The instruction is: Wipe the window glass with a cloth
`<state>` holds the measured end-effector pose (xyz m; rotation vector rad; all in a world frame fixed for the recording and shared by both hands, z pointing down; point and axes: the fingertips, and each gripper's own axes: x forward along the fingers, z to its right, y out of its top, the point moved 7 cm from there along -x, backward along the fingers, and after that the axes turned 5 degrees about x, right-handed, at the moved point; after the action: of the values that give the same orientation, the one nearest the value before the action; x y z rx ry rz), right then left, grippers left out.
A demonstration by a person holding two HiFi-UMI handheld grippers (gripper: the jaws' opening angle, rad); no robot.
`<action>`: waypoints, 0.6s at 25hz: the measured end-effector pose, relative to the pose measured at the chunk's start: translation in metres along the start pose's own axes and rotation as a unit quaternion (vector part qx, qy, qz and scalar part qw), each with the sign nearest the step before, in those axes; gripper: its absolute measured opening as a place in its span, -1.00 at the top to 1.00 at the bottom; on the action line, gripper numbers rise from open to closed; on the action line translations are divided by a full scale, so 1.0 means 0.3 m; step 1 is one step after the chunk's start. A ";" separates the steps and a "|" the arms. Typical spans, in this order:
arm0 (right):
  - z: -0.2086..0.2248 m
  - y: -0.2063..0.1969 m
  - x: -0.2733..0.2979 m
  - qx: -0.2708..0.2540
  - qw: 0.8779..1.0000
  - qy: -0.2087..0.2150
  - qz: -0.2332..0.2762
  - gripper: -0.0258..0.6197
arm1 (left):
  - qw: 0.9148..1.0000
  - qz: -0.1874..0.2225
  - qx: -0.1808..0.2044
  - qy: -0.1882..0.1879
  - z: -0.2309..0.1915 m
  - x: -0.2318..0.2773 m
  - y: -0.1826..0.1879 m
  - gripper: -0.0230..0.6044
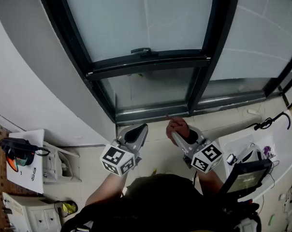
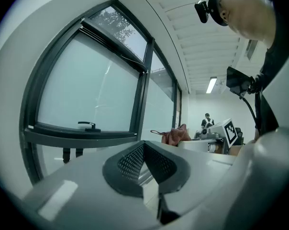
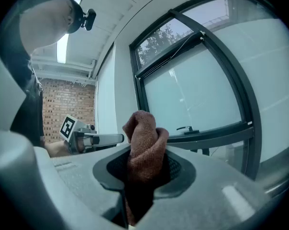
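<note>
Nearest, the left gripper [image 1: 142,129] hovers with its fingers closed together on nothing, beside it the right gripper [image 3: 143,159] pinches a bunched reddish-brown cloth [image 3: 142,131] between its fingers, and beyond both stands the window glass [image 1: 141,18]

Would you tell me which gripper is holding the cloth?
The right gripper: its jaws clamp the reddish-brown cloth, while the left gripper is shut on nothing.

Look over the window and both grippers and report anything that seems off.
Nothing stands out. The window frame sits shut, its handle lies flat, and the glass looks intact. The brown cloth is bunched in the right gripper; the left gripper is shut and empty.
</note>
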<state>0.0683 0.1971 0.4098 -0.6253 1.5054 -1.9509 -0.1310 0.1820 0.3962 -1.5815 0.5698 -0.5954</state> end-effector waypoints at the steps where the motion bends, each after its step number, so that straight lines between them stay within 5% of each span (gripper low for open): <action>1: 0.008 0.000 -0.009 -0.001 1.000 -0.002 0.001 0.65 | 1.000 0.000 0.001 -0.001 0.006 0.008 -0.003 0.87; 7: 0.048 0.001 -0.053 -0.007 1.000 -0.009 0.005 0.65 | 1.000 0.006 0.000 -0.004 0.028 0.055 -0.016 0.87; 15: 0.271 0.026 -0.202 -0.024 1.000 -0.014 -0.012 0.65 | 1.000 -0.012 0.001 -0.005 0.174 0.281 -0.025 0.87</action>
<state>0.1680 0.1818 0.4218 -0.6913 1.5370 -1.9203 -0.0333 0.1647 0.4037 -1.5910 0.5446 -0.6059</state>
